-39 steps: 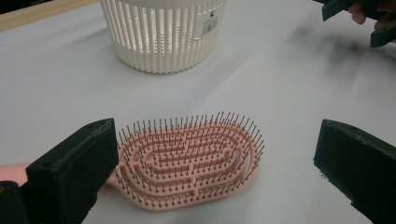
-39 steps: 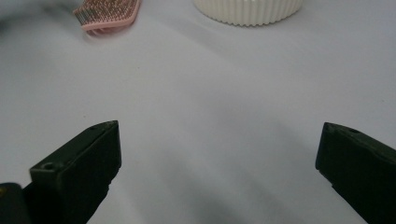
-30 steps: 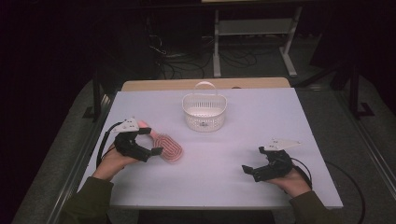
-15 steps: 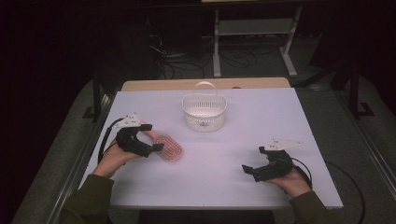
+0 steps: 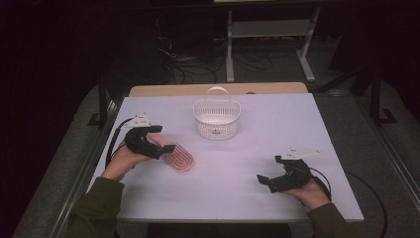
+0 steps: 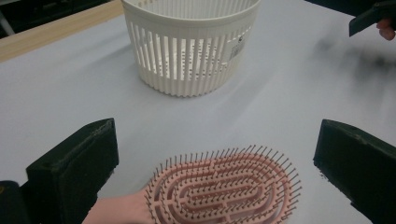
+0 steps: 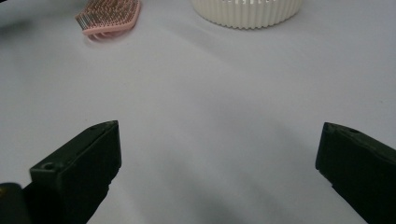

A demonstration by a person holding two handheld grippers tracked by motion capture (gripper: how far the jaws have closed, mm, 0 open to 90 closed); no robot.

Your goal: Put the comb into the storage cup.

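Both grippers stand with jaws wide apart, gripping nothing. Left gripper (image 5: 159,147) hovers over the pink hairbrush (image 5: 179,159), which lies bristles up near the table's (image 5: 277,124) left edge. Right gripper (image 5: 270,181) sits near the front right corner. White slatted basket (image 5: 216,118) stands toward the far edge.

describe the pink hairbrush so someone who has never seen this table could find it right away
Start at the white table and find the white slatted basket near its far edge. Nearer the person and to the left, by the open left hand-held gripper, lies the hairbrush. It is the only pink thing there, an oval pad lying bristles up.
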